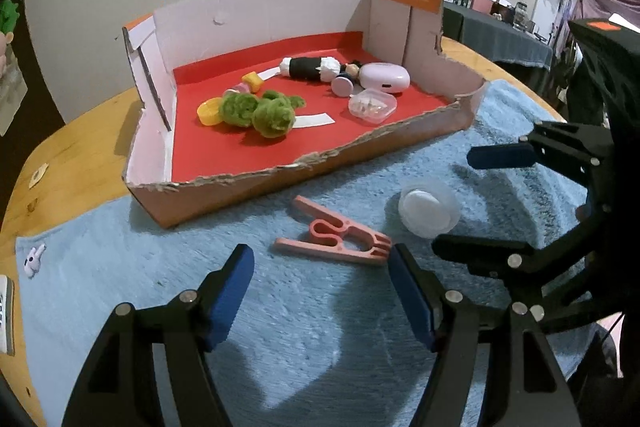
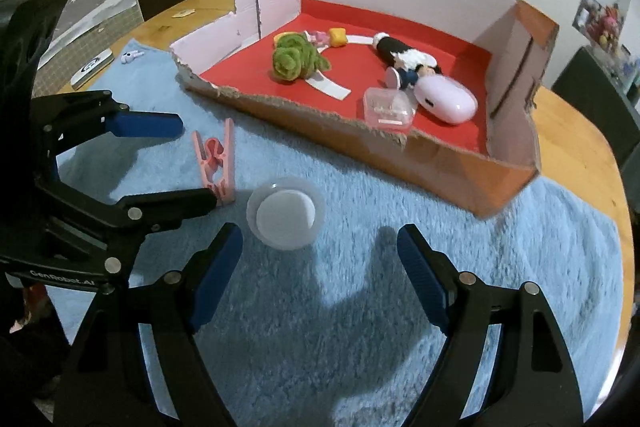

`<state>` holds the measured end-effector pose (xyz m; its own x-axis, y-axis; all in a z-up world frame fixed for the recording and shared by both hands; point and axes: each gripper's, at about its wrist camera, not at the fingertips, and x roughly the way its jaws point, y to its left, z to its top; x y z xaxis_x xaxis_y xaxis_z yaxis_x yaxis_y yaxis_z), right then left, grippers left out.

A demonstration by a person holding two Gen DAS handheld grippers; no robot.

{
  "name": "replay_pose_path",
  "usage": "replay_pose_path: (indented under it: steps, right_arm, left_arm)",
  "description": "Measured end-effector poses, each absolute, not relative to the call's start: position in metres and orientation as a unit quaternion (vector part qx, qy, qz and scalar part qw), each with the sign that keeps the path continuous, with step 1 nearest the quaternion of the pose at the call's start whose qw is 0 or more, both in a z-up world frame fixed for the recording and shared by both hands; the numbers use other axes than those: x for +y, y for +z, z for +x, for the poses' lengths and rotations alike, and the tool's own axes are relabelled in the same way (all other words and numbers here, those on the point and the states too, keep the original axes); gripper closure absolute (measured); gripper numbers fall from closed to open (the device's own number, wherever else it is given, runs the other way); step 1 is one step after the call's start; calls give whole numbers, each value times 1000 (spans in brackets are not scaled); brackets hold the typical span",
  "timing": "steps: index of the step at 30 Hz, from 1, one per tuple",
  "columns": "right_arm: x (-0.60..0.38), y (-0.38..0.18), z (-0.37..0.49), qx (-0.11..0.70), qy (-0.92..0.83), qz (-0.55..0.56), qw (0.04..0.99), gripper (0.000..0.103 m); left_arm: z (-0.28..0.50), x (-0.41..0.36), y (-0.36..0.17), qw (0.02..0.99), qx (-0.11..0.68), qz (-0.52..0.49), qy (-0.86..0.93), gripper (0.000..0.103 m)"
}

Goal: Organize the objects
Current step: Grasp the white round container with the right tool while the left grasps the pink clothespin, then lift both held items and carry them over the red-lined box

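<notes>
Item one: my left claw [image 1: 320, 291], bottom centre of the left wrist view, jaws spread wide, nothing between the blue pads. Its right pad tip sits just beside the toothed end of the pink clothes peg [image 1: 334, 239]; I cannot tell whether they touch.

Item two: my right claw [image 2: 320, 279], bottom centre of the right wrist view, jaws likewise wide apart and holding nothing. Bare blue towel [image 2: 360, 327] lies between its pads, with open room toward the lower right of the frame.

Item three: clear round tub [image 2: 286, 213] with a white disc inside, on the towel just above my right claw's left pad, apart from the peg. In the left wrist view it sits right of centre [image 1: 429, 211], between the two claws.

Item four: cardboard box [image 1: 280, 183], red floor, front wall torn low and ragged, back and side walls tall. It stands across the upper middle of both views, its front edge on the towel, well clear of peg and tub.

Item five, box contents: green plush toy [image 1: 260, 111], yellow cap [image 1: 209, 111] touching it, doll in black and white [image 1: 312, 69] lying flat, pink oval case [image 1: 386, 78], small clear lidded case [image 1: 372, 105] near the torn front edge.

Item six: wooden table [image 1: 80, 143], round edge visible at left; small white earbud [image 1: 34, 259] at the towel's left border.
</notes>
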<state>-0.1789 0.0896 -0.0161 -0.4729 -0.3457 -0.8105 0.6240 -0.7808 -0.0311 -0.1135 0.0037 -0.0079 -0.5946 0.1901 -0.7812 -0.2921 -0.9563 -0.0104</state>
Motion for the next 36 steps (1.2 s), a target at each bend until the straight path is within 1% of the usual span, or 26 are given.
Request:
replay_pose_path:
  steps: [5, 10, 11, 12, 14, 16, 18, 20, 25, 30, 36]
  right_arm:
    - [83, -22, -186, 189, -840, 422, 285, 24]
    - [80, -24, -186, 195, -841, 409, 294, 24]
    - [80, -24, -186, 193, -841, 410, 295, 29]
    - [81, -24, -186, 187, -840, 412, 301, 38]
    - [81, -23, -186, 181, -838, 414, 307, 46]
    - [81, -23, -184, 181, -837, 414, 310, 54]
    - [80, -22, -183, 176, -834, 417, 315, 63]
    - [80, -22, -184, 170, -834, 419, 316, 64]
    - [82, -20, -184, 152, -835, 427, 312, 64]
    - [83, -18, -182, 144, -837, 430, 307, 64]
    - [86, -11, -178, 133, -841, 427, 306, 64]
  left_arm:
    - [-113, 4, -7, 148, 77, -428, 888, 31]
    - [-112, 10, -4, 164, 94, -414, 890, 31]
    - [-113, 10, -4, 164, 99, -412, 891, 31]
    - [-115, 11, -4, 162, 102, -413, 890, 31]
    - [-119, 12, -7, 160, 104, -418, 888, 31]
    - [-120, 12, -10, 164, 104, -421, 886, 36]
    - [-117, 15, -13, 165, 113, -418, 886, 37]
    - [-114, 17, -14, 165, 128, -411, 888, 37]
    - [-114, 13, -14, 171, 116, -413, 887, 37]
    - [-110, 17, -13, 150, 125, -402, 895, 37]
    - [-103, 11, -5, 143, 105, -392, 903, 37]
